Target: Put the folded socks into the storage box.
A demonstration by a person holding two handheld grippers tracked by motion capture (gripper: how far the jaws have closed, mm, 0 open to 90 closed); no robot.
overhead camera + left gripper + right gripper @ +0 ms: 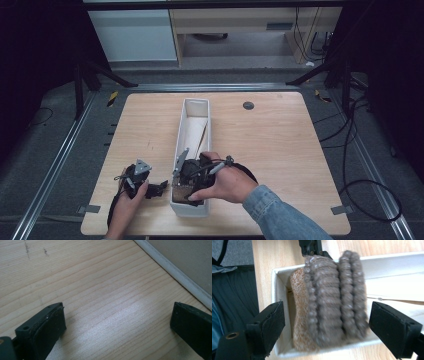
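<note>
White box (pixel 277 285), ribbed brown knit (pixel 329 307)

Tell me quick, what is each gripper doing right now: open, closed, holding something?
Left gripper: open, nothing between its jaws, over the bare table.
Right gripper: open, jaws either side of the knitted roll in the white box, pads not pressing it.

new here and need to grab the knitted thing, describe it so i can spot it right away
Start at the wooden table and find the long white box running down its middle. At the box's near end, between the open right gripper, sits the knitted bundle. It is ribbed grey-brown wool folded over an orange-tan layer, unlike the flat pale sheet farther along.
</note>
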